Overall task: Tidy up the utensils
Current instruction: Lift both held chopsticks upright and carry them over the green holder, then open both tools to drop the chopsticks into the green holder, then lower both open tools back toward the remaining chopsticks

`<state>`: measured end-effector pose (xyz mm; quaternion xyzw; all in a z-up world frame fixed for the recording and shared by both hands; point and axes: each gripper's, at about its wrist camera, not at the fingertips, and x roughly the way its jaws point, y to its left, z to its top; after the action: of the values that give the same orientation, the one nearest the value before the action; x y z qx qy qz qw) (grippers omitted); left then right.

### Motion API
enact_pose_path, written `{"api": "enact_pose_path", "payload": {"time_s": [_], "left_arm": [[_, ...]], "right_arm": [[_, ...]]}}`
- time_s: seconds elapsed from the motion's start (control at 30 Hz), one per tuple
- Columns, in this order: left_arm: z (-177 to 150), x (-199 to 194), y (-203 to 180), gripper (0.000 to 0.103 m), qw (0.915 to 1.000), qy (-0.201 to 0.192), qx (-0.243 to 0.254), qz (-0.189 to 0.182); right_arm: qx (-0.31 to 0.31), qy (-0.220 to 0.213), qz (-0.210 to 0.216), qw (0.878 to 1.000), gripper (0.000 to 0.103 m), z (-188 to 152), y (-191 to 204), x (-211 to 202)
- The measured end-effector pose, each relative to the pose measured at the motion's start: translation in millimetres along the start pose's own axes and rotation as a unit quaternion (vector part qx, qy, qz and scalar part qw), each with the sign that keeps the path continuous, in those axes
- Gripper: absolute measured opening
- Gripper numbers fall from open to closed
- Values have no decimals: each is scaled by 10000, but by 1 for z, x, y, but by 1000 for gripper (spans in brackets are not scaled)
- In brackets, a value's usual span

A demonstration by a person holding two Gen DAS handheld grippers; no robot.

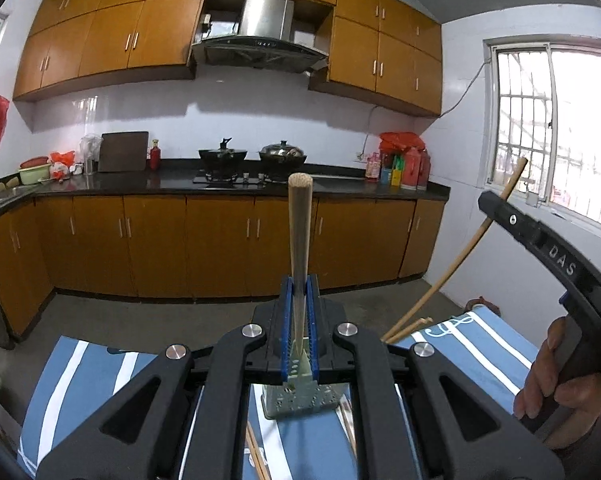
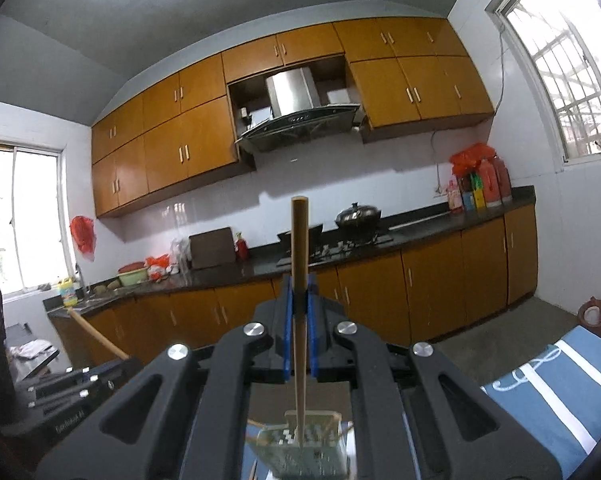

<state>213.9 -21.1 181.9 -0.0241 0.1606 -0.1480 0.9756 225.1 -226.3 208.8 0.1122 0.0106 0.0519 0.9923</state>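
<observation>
- Left gripper (image 1: 299,300) clamped on one chopstick (image 1: 299,216), raised upright above the green perforated holder (image 1: 296,400).
- Right gripper (image 2: 299,304) likewise closed on a second chopstick (image 2: 300,264), over the same holder (image 2: 300,448).
- Near, on the blue striped cloth (image 1: 72,376), more chopsticks (image 1: 256,456) lying loose beside the holder.
- Far behind, kitchen counter (image 1: 140,186) with pots.
- Judged midway: two sticks in hand, none yet dropped in, others left to gather.
</observation>
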Motion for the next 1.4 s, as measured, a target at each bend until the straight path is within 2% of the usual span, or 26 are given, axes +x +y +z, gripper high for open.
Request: {"api": "enact_pose_path", "payload": {"time_s": [0.23,0.53,0.57,0.67,0.7,0.97,1.03,1.2,1.4], "left_arm": [[-18,27,5,7,9993,357,-38,98],[-29,46,13,7,9987,488,-107,82],[-29,47,14,7,9985,514,-154,74],[-29,44,17,8,9983,505,-293,54],[-28,43,18,8,9982,505,-312,48],[-24,29,16,9,9986,382,-366,70],[-23,27,15,19,9987,361,-356,71],[-24,32,9,19,9985,430,-350,47],[-21,7,22,19,9987,214,-458,66]], "right_arm": [[-239,181,-140,9995,8,-32,2,44],[-128,700,-184,9973,10,-64,-8,73],[-119,718,-190,9972,11,-66,-8,72],[-93,652,-191,9976,32,-65,-8,62],[-95,633,-192,9978,33,-63,-9,59],[-34,493,-180,9986,38,-50,-12,24],[6,483,-191,9986,39,-49,-18,15],[56,551,-204,9983,39,-48,-22,4],[111,703,-333,9969,40,-58,-39,-22]]}}
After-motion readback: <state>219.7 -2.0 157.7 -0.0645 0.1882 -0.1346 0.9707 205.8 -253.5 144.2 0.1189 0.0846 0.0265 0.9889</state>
